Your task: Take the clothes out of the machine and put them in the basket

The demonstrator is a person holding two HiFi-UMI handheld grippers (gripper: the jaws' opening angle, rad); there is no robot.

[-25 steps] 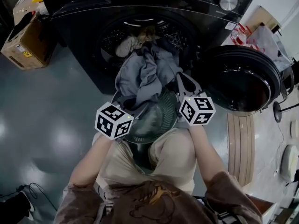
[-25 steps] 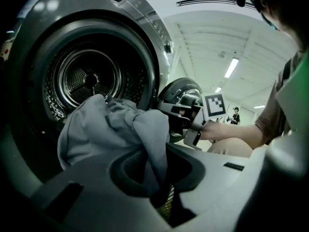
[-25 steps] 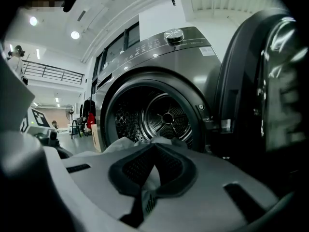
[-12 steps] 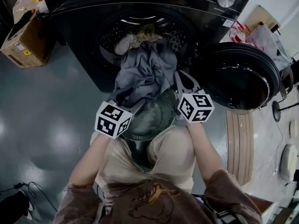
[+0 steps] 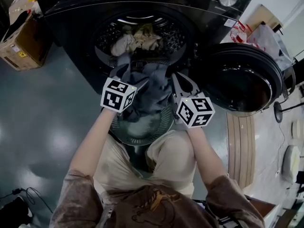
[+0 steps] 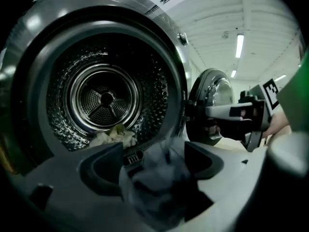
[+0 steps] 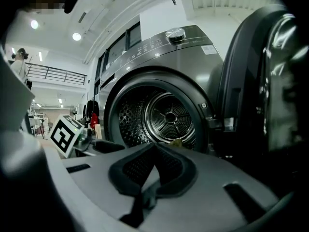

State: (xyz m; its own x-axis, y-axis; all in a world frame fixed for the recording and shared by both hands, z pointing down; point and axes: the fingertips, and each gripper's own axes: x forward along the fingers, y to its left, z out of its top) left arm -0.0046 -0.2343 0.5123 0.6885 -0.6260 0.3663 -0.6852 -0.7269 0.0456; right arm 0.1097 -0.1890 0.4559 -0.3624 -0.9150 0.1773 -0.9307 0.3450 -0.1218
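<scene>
The grey garment [image 5: 151, 87] spills from the washing machine's [image 5: 71, 23] opening down over the far rim of the basket [image 5: 164, 123]. The basket stands on the floor just in front of the machine. The cloth covers much of the basket's inside, and the person's legs cut off its near rim.

The left gripper [image 6: 152, 161] has jaws spread wide, having just been opening. A blurred heap of the grey cloth lies between them, with neither pad pressing on it. The right gripper [image 7: 154, 151] has its jaws pressed together on a thin fold of the same garment; how much cloth they pinch is hard to make out. From the head view, both sets of jaw tips are partly lost against the fabric.

Pale clothes [image 5: 137, 38] lie low in the drum, their near part hidden behind the grey garment. The door [image 5: 244, 82] hangs open on the right.
</scene>
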